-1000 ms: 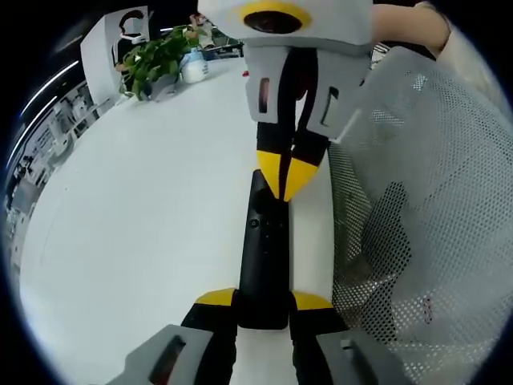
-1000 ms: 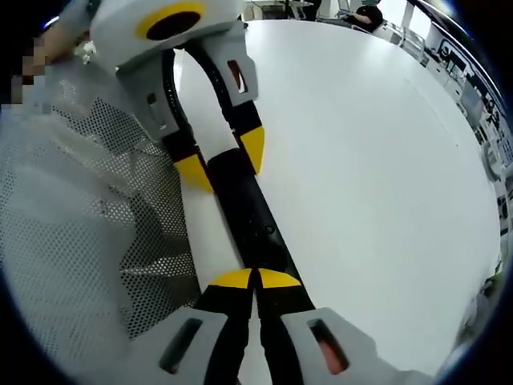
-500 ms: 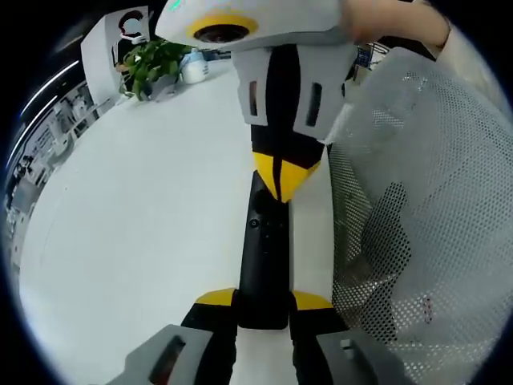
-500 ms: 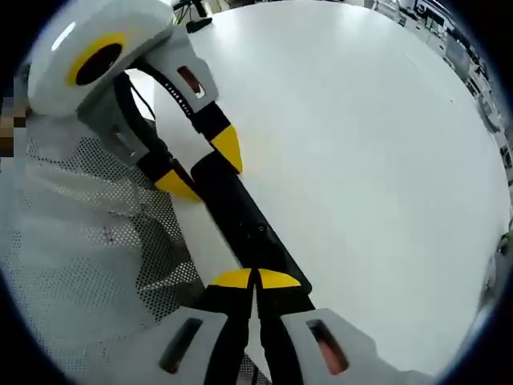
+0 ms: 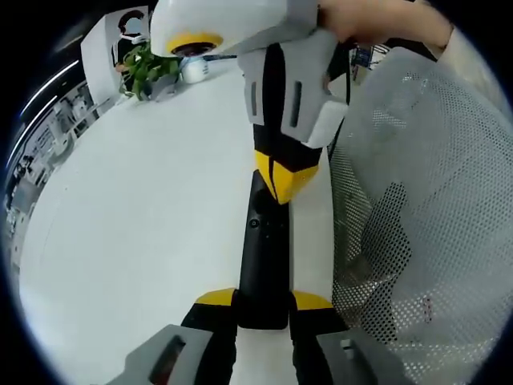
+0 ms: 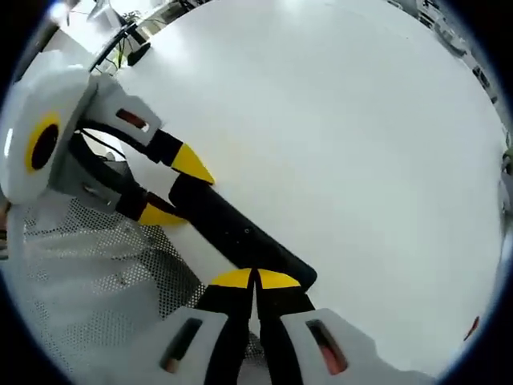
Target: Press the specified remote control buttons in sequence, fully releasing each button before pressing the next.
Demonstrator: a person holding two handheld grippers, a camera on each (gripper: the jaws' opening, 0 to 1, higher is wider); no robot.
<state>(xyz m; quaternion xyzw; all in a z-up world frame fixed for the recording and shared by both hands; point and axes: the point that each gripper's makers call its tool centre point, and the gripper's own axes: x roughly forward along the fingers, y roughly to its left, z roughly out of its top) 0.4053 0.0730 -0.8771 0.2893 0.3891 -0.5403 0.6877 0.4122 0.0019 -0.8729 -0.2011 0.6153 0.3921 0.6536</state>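
Note:
A slim black remote (image 5: 263, 257) lies lengthwise on the white table (image 5: 136, 208), with a small round button near its far end. My left gripper (image 5: 263, 298) is shut on the remote's near end, one yellow tip on each side. My right gripper (image 5: 284, 178) comes down from above, shut, its joined yellow tips resting on the remote's far end. In the right gripper view the remote (image 6: 236, 233) runs diagonally from my right gripper's shut tips (image 6: 255, 278) up to the left gripper (image 6: 175, 188), which clamps its other end.
A person's white mesh garment (image 5: 425, 200) lies along the right of the remote, and a hand (image 5: 377, 20) holds the right gripper. A potted plant (image 5: 156, 60) and a white bottle (image 5: 195, 66) stand at the table's far edge.
The right gripper's body has tilted and swung sideways while its shut tips stayed on the remote's far end. The remote and left gripper have not moved.

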